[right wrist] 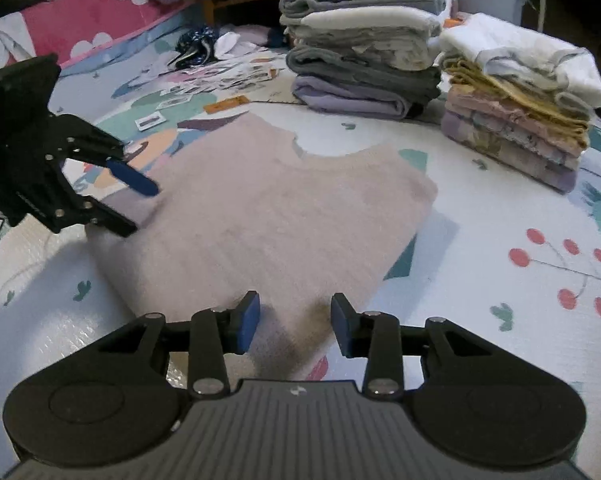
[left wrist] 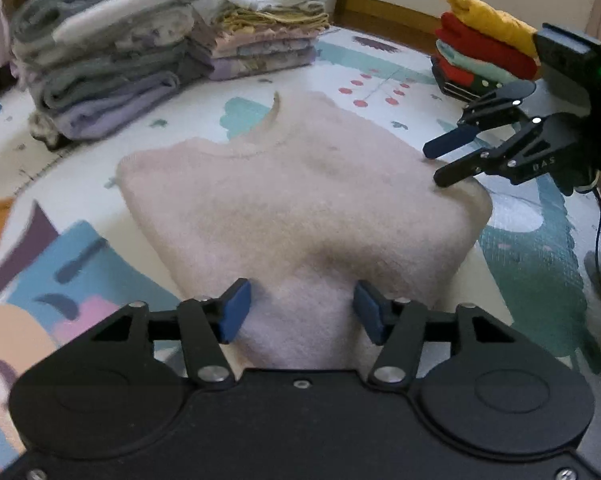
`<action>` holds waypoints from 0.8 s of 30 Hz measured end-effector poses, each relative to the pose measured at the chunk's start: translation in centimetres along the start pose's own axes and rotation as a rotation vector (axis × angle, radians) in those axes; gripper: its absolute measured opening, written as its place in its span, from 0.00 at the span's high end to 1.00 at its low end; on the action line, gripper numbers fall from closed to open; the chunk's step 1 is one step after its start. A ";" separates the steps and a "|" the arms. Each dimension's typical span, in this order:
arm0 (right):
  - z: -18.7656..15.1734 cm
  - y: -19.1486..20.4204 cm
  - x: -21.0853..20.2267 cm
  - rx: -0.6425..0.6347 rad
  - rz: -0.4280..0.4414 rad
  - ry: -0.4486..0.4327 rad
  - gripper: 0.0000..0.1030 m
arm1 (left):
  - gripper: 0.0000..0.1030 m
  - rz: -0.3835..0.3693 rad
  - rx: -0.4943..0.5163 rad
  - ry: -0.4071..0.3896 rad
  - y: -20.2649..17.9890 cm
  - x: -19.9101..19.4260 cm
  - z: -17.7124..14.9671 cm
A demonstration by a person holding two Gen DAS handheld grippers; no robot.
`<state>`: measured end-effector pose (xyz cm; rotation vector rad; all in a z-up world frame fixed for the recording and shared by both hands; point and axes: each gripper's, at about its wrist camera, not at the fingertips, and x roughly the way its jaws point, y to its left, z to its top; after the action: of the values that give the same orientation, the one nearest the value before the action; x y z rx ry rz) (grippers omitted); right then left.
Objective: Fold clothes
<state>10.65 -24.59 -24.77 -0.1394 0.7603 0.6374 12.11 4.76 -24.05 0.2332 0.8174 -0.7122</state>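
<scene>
A fuzzy pale pink sweater (left wrist: 300, 192) lies folded flat on the patterned play mat (left wrist: 372, 72), neckline at its far side. In the left wrist view my left gripper (left wrist: 302, 308) is open over the sweater's near corner, with fabric lying between its blue pads. My right gripper (left wrist: 435, 165) is open at the sweater's right corner. In the right wrist view the sweater (right wrist: 260, 220) spreads ahead. There my right gripper (right wrist: 296, 320) is open over the near edge, and the left gripper (right wrist: 139, 210) is open at the left corner.
Two tall stacks of folded clothes stand at the back: a grey and lilac stack (left wrist: 100, 60) (right wrist: 360, 52) and a pastel stack (left wrist: 260, 28) (right wrist: 520, 108). A yellow and red stack (left wrist: 484, 40) sits far right. A pink box (right wrist: 100, 12) and loose cards (right wrist: 204, 84) lie beyond.
</scene>
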 end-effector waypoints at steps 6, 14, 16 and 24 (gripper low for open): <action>3.8 1.7 1.9 -0.116 0.030 -0.079 0.61 | 0.46 0.034 -0.016 -0.011 0.8 1.3 0.7; 1.7 -0.7 4.7 -0.039 0.023 -0.001 0.60 | 0.42 0.080 -0.038 -0.026 1.9 3.1 1.7; 2.3 -0.7 4.1 0.019 0.017 0.021 0.60 | 0.42 0.086 -0.099 -0.036 2.5 2.5 1.6; 0.5 -4.0 0.4 0.407 0.025 -0.021 0.32 | 0.37 0.025 -0.626 -0.065 6.7 -1.7 -2.0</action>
<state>13.53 -27.47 -25.09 0.2501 0.8573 0.4954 14.55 11.50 -24.64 -0.3415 0.9334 -0.4099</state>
